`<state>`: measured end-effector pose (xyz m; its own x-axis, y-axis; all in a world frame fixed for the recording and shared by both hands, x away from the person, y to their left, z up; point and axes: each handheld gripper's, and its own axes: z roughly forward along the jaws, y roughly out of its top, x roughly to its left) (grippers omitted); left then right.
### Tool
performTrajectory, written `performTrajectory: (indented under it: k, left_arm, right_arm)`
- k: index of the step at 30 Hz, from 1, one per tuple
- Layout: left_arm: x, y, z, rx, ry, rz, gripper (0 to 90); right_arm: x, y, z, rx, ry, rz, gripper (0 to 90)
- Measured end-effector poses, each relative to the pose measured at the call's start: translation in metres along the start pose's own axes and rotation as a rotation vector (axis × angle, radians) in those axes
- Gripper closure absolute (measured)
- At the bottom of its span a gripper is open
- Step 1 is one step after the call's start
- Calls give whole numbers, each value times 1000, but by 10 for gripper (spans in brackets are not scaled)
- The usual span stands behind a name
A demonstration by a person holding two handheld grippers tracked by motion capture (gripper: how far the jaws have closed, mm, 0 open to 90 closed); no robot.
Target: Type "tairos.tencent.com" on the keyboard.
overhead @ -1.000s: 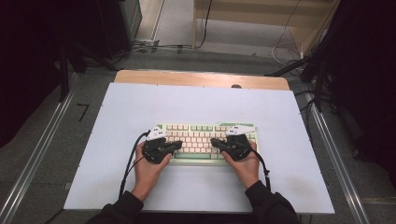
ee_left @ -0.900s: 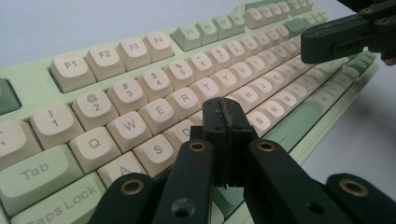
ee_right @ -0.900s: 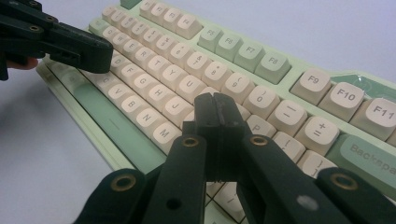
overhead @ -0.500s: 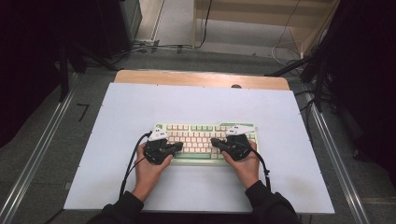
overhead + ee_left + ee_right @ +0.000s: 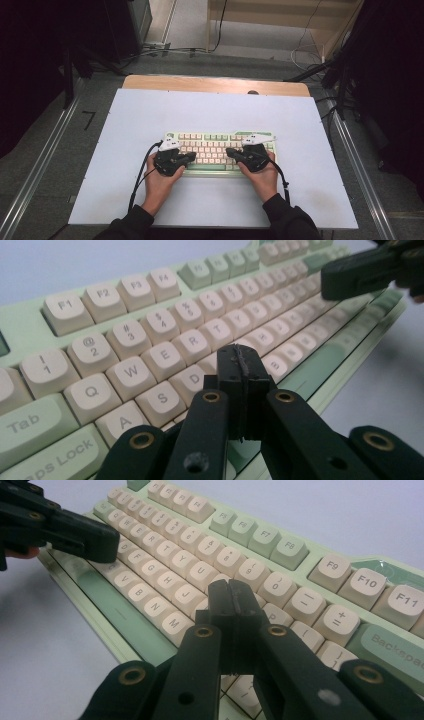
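I have both jaws pressed together, empty: left gripper (image 5: pixel 240 371) and right gripper (image 5: pixel 233 610) poised over the frame-centre keyboard (image 5: pixel 220 136). It looks rigid and light; I'd grip its side edges.
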<state>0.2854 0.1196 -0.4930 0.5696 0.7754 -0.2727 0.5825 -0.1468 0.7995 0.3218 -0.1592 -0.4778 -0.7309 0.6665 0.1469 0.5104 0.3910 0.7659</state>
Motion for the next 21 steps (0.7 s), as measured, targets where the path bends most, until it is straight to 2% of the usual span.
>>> performTrajectory:
  k: [4, 21]
  left_arm:
    - [3, 2, -4, -32, 0, -17, 900]
    - [7, 2, -6, -54, 26, -20, 900]
  right_arm:
    - [0, 0, 1, 0, 0, 2, 876]
    - [-2, 4, 10, 1, -9, 2, 876]
